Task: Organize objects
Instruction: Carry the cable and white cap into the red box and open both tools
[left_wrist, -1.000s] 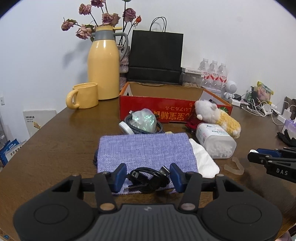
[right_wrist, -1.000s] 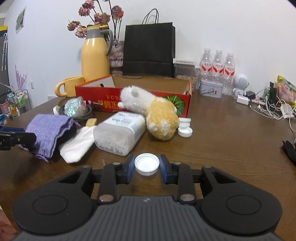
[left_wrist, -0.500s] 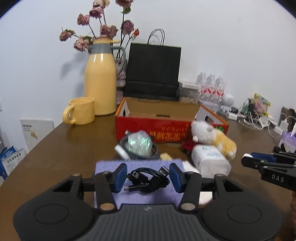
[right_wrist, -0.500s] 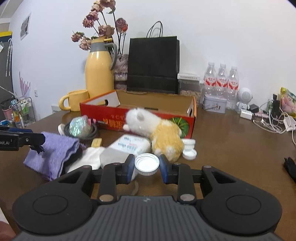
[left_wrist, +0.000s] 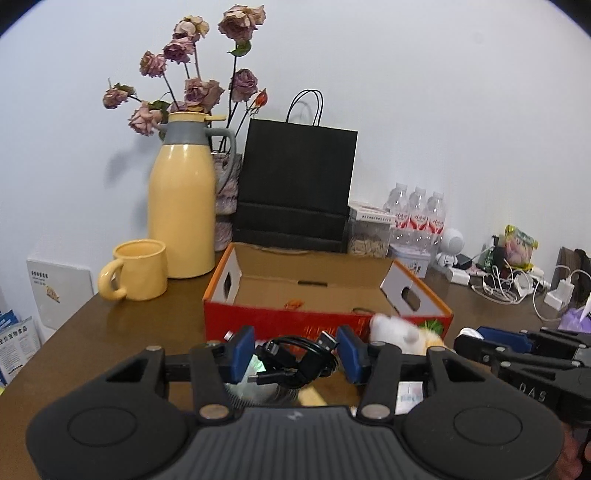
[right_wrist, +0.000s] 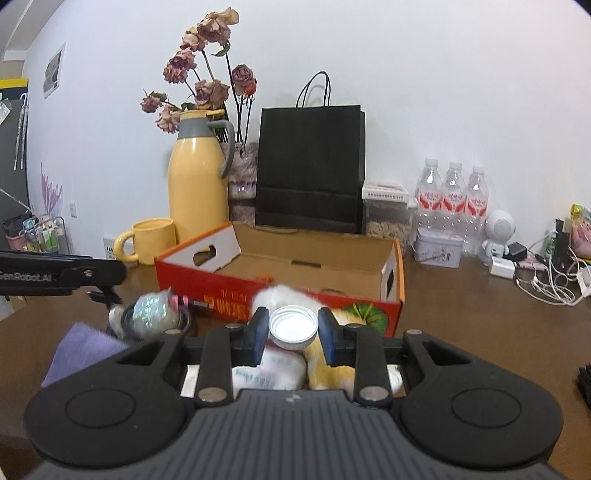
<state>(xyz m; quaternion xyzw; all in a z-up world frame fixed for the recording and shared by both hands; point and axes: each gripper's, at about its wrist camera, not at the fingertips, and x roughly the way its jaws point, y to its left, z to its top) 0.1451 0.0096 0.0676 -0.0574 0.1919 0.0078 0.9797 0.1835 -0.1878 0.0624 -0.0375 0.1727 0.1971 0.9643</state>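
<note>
My left gripper (left_wrist: 295, 354) is shut on a coiled black USB cable (left_wrist: 295, 360) and holds it in the air in front of the red cardboard box (left_wrist: 325, 325). My right gripper (right_wrist: 293, 330) is shut on a white round lid (right_wrist: 293, 326), also raised in front of the box (right_wrist: 280, 291). The box is open and nearly empty. Below the grippers lie a white-and-yellow plush toy (right_wrist: 325, 365), a white plastic container (right_wrist: 280, 369), a purple cloth (right_wrist: 81, 350) and a shiny iridescent ball on a cable coil (right_wrist: 151, 314).
A yellow thermos (left_wrist: 183, 206), a yellow mug (left_wrist: 136, 269), a vase of dried roses and a black paper bag (left_wrist: 295, 192) stand behind the box. Water bottles (right_wrist: 452, 195), a tin, a small white robot toy (right_wrist: 498, 229) and tangled chargers are at the back right.
Both grippers have risen from the table and moved toward the box, carrying the cable and the lid. The items on the table now sit low, under the grippers.
</note>
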